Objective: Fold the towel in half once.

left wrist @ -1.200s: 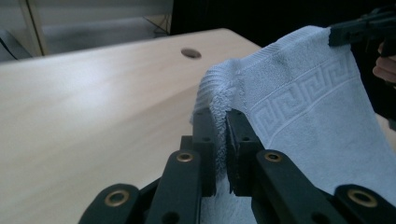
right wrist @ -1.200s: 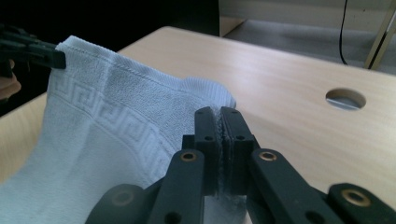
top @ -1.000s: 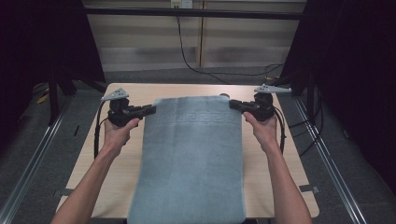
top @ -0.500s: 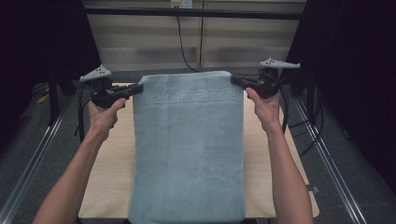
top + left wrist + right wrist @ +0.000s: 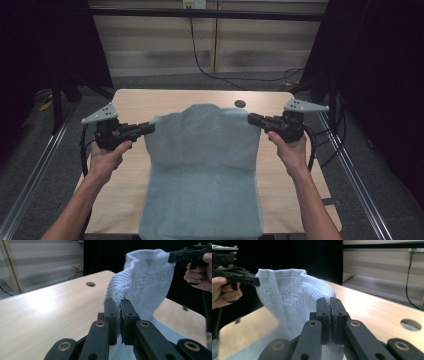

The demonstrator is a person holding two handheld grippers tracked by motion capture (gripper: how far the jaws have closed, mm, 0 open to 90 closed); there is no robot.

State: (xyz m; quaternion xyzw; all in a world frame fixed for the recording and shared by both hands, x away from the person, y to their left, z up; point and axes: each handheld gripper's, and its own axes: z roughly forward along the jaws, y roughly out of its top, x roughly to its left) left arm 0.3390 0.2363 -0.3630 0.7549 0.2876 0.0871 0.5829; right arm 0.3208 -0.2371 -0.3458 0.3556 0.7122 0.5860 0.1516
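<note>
Towel now sags between its two far corners, no longer stretched flat (a fold likely starting); left gripper and right gripper each stay clamped on a corner.

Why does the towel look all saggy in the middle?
The towel is pinched at its two far corners by the left gripper and right gripper, so its top edge droops between them. Its near end hangs over the table edge. Nothing looks damaged.

wooden table, round hole, wall cable
</note>
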